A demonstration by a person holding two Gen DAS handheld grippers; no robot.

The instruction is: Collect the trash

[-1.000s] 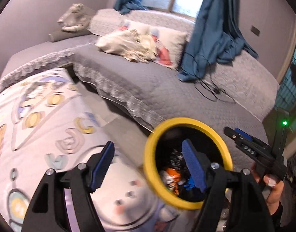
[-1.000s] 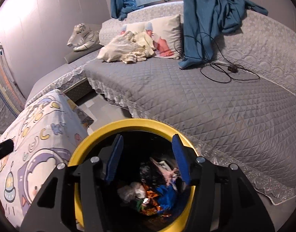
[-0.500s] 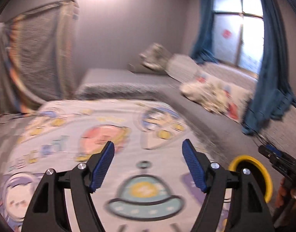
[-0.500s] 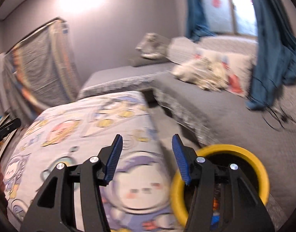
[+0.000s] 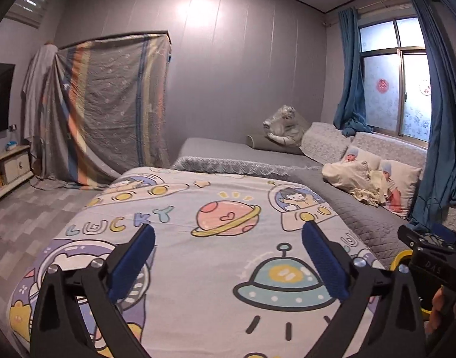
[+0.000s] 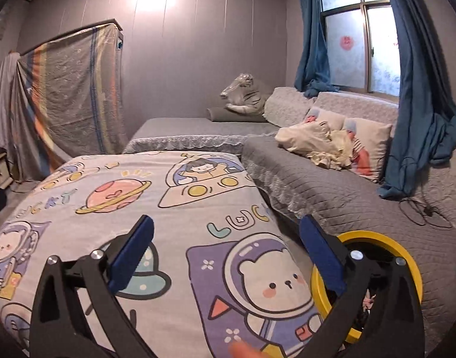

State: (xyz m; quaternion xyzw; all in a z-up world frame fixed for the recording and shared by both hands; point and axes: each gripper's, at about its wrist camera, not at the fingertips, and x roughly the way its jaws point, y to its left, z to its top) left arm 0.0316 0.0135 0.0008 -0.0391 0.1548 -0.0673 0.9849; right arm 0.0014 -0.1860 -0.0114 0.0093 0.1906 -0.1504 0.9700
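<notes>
My left gripper [image 5: 228, 256] is open and empty, held over a table covered with a cartoon space-print cloth [image 5: 216, 238]. My right gripper [image 6: 226, 253] is open and empty above the same cloth [image 6: 198, 214]. A yellow-rimmed black trash bin [image 6: 406, 265] stands at the lower right, between the table and the grey sofa, partly behind my right finger; some trash shows inside. In the left wrist view only a sliver of its yellow rim [image 5: 402, 257] shows, behind the right gripper's body [image 5: 433, 259]. No loose trash shows on the cloth.
A grey quilted L-shaped sofa [image 6: 332, 191] runs along the right and back, with pillows and a crumpled cream cloth [image 6: 317, 143] and a black cable [image 6: 421, 211]. A plush tiger [image 6: 242, 95], blue curtains [image 6: 418, 89], a striped hanging sheet [image 5: 108, 113] and a TV stand [image 5: 10, 164] are around.
Both grippers have swung up and left, away from the trash bin, and now face the cloth-covered table and the far wall. Both stayed open and empty.
</notes>
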